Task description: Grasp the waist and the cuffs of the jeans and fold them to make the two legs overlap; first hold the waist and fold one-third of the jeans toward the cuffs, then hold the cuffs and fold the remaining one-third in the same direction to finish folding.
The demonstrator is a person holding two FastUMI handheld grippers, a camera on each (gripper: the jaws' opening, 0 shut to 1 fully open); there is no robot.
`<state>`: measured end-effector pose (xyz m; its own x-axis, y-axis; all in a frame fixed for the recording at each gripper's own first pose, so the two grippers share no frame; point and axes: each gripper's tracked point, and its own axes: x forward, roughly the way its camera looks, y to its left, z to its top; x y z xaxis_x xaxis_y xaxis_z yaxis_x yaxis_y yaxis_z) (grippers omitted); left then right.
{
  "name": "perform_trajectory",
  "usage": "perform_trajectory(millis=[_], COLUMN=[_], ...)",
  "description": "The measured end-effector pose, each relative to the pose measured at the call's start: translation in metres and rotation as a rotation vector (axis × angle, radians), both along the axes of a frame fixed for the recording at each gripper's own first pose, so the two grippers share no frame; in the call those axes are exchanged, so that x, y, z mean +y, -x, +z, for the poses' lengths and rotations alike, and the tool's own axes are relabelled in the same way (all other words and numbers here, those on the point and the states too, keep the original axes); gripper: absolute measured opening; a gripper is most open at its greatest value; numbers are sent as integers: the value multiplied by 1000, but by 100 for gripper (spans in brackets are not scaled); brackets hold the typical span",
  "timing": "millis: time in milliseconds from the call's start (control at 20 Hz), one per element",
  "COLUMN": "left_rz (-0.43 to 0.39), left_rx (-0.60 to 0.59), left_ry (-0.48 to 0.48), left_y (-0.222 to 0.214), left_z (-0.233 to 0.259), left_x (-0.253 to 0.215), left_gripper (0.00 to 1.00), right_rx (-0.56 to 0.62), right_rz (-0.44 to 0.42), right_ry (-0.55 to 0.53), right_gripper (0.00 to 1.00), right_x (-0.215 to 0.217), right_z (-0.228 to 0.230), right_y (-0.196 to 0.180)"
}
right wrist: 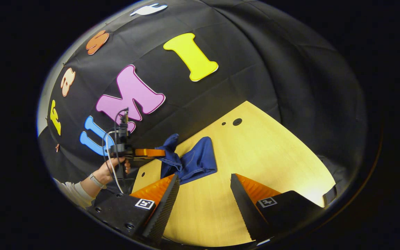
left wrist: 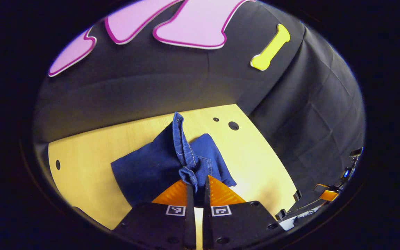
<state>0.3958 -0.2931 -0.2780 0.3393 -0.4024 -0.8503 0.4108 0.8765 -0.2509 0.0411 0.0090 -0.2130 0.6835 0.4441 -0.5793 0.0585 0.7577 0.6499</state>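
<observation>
The dark blue jeans [left wrist: 158,163] lie bunched on the light wooden table [left wrist: 92,156]. One hemmed edge is lifted off the table and stands up in a ridge. My left gripper [left wrist: 197,184] is shut on that lifted edge of denim. In the right gripper view the same jeans [right wrist: 193,159] sit at the table's far side, with the left gripper [right wrist: 158,152] pinching their raised edge, held by a hand [right wrist: 108,172]. My right gripper [right wrist: 205,184] is open over bare table, short of the jeans, with nothing between its fingers.
The table has small round holes near its far corner [left wrist: 233,125] and one near its left edge [left wrist: 58,164]. Black cloth walls close in behind and to the right. Part of the other gripper shows at the lower right [left wrist: 326,194].
</observation>
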Motion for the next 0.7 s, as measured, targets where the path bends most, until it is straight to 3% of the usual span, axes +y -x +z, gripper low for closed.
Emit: perform_trajectory(millis=[200, 300, 350, 450, 550, 700], left_rz=[6, 34, 40, 36, 14, 28], left_rx=[37, 85, 103, 58, -36, -187], left_ry=[-38, -25, -20, -61, -99, -50], left_y=[4, 8, 17, 24, 29, 45], left_z=[-53, -72, -83, -93, -80, -22], left_x=[-32, -48, -54, -60, -62, -68], left_gripper=[17, 26, 36, 88, 94, 95], right_rx=[15, 9, 0, -21, -46, -120], right_rz=[-4, 19, 33, 58, 78, 114], right_ry=[-3, 12, 18, 26, 32, 85], right_gripper=[91, 92, 92, 92, 92, 92], right_x=[-25, -34, -37, -40, -38, -31], right_z=[-13, -16, -15, -14, -9, 9], right_y=[-4, -11, -15, -21, -28, -33])
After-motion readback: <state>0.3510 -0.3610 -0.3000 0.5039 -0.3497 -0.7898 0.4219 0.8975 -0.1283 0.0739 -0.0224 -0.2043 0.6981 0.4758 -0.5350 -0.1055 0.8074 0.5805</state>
